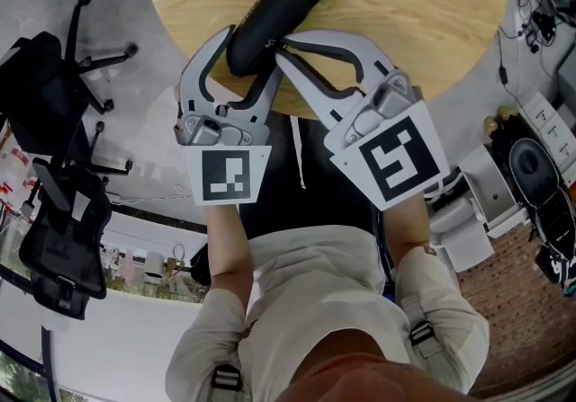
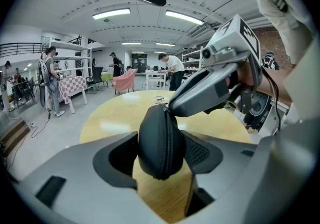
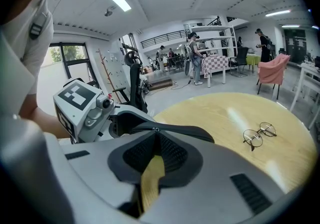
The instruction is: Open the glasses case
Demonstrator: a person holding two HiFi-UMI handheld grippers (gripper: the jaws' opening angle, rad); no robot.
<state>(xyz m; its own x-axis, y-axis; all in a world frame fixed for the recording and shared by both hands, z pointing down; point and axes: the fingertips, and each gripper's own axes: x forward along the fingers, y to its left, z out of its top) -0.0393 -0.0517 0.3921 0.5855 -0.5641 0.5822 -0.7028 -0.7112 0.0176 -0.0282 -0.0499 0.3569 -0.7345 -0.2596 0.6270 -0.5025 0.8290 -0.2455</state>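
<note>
The black zippered glasses case lies on the round wooden table, its near end at the table's front edge. My left gripper has its jaws spread wide around that near end, and the pads press on both sides of the case. My right gripper comes in from the right with its jaws almost together. Its tips sit on the zipper line at the top of the case, pinched on the small zipper pull. The case looks zipped shut.
A pair of wire-framed glasses lies further out on the table. Black office chairs stand on the floor to the left, equipment and cables to the right. People and shelving stand far back in the room.
</note>
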